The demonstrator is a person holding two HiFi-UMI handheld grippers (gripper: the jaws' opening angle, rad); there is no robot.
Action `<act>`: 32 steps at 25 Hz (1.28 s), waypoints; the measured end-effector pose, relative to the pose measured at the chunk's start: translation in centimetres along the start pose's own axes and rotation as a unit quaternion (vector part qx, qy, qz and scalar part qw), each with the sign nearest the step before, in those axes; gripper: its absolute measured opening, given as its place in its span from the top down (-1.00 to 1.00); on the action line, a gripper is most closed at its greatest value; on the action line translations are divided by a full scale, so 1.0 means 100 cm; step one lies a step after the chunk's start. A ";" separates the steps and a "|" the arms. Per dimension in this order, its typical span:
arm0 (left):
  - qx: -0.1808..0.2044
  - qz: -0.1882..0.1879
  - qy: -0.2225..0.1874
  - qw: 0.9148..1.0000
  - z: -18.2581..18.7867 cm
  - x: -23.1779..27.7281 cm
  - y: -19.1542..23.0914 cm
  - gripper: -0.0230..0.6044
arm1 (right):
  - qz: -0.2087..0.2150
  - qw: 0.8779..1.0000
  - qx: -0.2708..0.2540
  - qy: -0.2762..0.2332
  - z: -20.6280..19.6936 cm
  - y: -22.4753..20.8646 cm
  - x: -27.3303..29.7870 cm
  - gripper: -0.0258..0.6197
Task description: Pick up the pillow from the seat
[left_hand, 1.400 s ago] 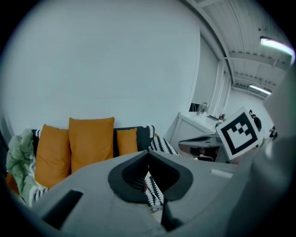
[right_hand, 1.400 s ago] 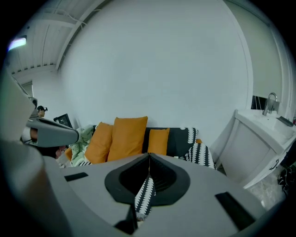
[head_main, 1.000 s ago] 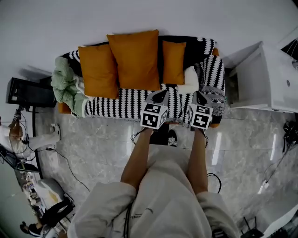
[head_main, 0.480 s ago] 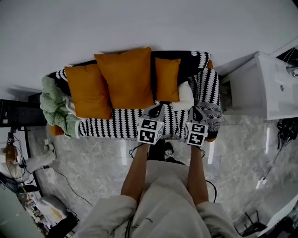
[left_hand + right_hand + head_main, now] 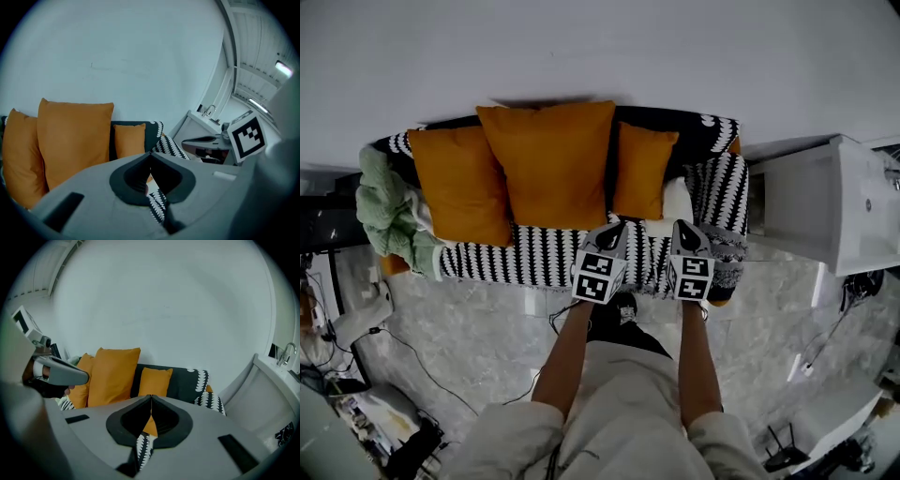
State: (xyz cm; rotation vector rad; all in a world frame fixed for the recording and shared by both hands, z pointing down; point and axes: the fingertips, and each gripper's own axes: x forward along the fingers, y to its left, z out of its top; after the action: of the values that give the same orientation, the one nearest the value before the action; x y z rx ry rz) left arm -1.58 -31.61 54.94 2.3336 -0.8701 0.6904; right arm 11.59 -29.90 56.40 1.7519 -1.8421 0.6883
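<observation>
Nothing done yet. The small orange pillow (image 5: 642, 172), prob. my target, leans upright on the sofa (image 5: 534, 255) seat beside 2 bigger pillows (image 5: 548, 164), untouched. My left gripper (image 5: 611, 232) & right gripper (image 5: 686, 232) hover over the seat's front edge, both pressed together, empty. Left to do: open, reach, grab, lift.

1. The left tongs (image 5: 150, 157) fill the lower frame, their jaws together at the tips with nothing between them.
2. Beyond them a large orange pillow (image 5: 75, 136) stands upright on the sofa (image 5: 171, 147).
3. Another orange pillow (image 5: 16, 154) stands just to its left and a small orange pillow (image 5: 129, 140) to its right.
4. The sofa's cover is patterned black and white.
5. At the right, the right tongs (image 5: 185, 141) point toward the sofa, with their marker cube (image 5: 246, 136) behind.
6. A tap (image 5: 208, 110) stands on a white unit by the pale wall.
</observation>
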 end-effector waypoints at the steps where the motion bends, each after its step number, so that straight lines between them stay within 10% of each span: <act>1: -0.003 -0.001 0.004 1.000 -0.002 0.006 0.006 0.90 | 0.002 1.000 0.003 0.002 0.000 0.000 0.009 0.90; 8: -0.009 -0.019 0.022 1.000 0.001 0.059 0.033 0.90 | -0.004 0.999 -0.026 0.027 0.002 0.000 0.061 0.90; 32: 0.046 -0.043 0.103 0.993 -0.048 0.181 0.044 0.90 | 0.055 0.992 0.110 0.014 -0.055 -0.055 0.165 0.88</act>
State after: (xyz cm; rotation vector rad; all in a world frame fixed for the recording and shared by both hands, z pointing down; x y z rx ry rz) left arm 6.01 -38.99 71.04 2.3139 -0.6549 0.9333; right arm 16.45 -38.72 71.61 1.7734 -1.9158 0.9882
